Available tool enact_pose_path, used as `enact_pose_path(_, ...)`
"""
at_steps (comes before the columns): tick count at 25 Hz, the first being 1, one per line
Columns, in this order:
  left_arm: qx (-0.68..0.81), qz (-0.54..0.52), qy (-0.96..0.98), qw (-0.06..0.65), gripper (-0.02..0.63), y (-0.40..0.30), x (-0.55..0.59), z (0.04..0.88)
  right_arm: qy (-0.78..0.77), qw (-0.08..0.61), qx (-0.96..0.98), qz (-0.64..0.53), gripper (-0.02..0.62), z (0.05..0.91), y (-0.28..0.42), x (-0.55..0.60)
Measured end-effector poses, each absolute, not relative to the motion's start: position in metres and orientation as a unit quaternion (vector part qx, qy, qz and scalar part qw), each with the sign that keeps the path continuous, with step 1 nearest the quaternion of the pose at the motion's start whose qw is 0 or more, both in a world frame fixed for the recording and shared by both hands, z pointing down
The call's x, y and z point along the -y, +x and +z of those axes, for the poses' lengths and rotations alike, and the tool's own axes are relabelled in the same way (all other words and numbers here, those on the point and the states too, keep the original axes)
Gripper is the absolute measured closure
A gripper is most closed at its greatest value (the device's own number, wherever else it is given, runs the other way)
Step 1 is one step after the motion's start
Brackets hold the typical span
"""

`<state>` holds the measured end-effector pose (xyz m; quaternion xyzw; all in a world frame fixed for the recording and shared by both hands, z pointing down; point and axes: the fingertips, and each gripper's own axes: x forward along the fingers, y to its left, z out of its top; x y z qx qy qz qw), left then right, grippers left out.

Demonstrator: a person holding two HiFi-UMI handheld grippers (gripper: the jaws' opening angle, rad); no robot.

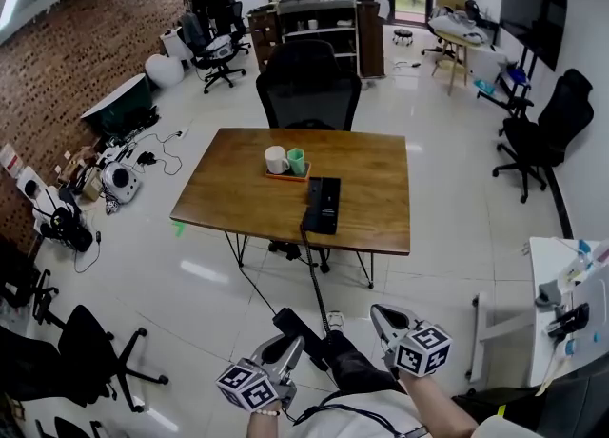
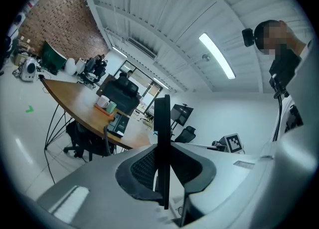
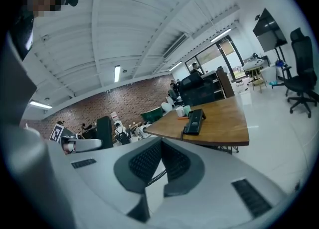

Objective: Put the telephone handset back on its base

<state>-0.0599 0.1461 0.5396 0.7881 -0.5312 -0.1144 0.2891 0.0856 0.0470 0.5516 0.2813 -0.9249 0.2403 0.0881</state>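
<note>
The black telephone base [image 1: 322,205] lies on the wooden table [image 1: 233,189], near its front edge. Its cord [image 1: 314,279] hangs off the table and runs down to the black handset [image 1: 303,331]. My left gripper [image 1: 293,346] is shut on that handset low in the head view, well short of the table. In the left gripper view the handset [image 2: 162,123] stands edge-on between the jaws, with the base [image 2: 118,123] far off to the left. My right gripper [image 1: 382,315] is beside the left one, shut and holding nothing. The right gripper view shows the base [image 3: 193,122] ahead.
A white cup and a green cup stand on an orange tray [image 1: 287,175] behind the base. A black office chair [image 1: 307,89] is at the table's far side. Another chair [image 1: 86,350] stands at lower left and a white desk [image 1: 561,274] at right.
</note>
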Motion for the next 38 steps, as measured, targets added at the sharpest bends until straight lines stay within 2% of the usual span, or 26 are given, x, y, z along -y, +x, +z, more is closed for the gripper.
enact_pose_path(20, 0.399, -0.013, 0.837, 0.375, 0.537, -0.152, 0.088, 0.581, 0.305, 0.096, 0.909, 0.269, 0.595, 0.554, -0.017, 0.148)
enact_pose_path(38, 0.307, 0.033, 0.845, 0.437, 0.537, -0.179, 0.221, 0.642, 0.308, 0.125, 0.909, 0.250, 0.595, 0.557, -0.050, 0.226)
